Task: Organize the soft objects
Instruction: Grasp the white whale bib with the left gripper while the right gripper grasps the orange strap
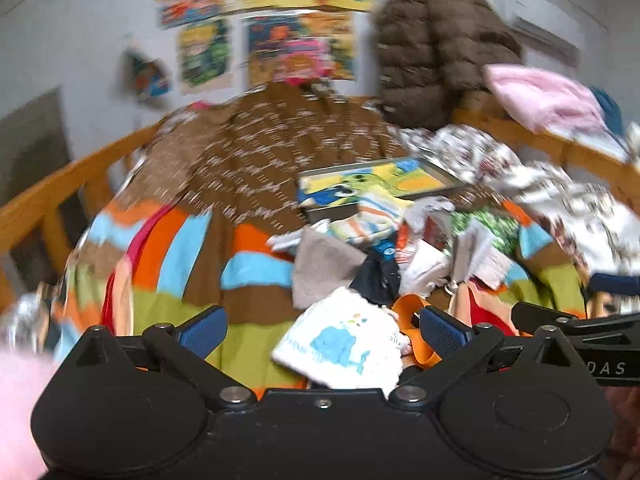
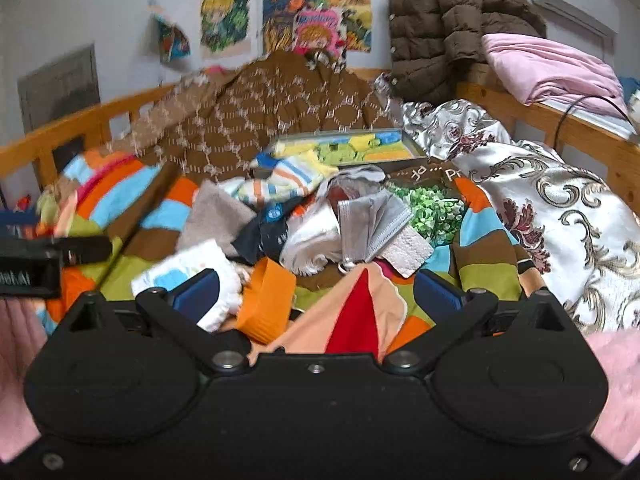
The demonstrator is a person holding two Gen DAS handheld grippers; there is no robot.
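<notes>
Your left gripper [image 1: 320,330] hangs with its jaws spread wide and empty, ribbed blue pads [image 1: 202,330] on either side of a small white terry cloth [image 1: 340,346] printed with a blue whale. It lies flat on the striped fleece blanket [image 1: 168,264]. Your right gripper [image 2: 316,294] is likewise released, holding nothing, above a peach and red fabric piece [image 2: 356,312] and a stiff orange band [image 2: 266,300] curled into a loop. The soft heap sits just beyond: a grey felt-like square [image 2: 216,216], striped knit socks [image 2: 288,184], a pleated grey face mask [image 2: 372,220], and a shiny silver cloth [image 2: 308,244]. The left view is motion-blurred, so finer weave there is probably unreadable. A glossy brocade quilt [image 2: 560,208] bunches at the right.
</notes>
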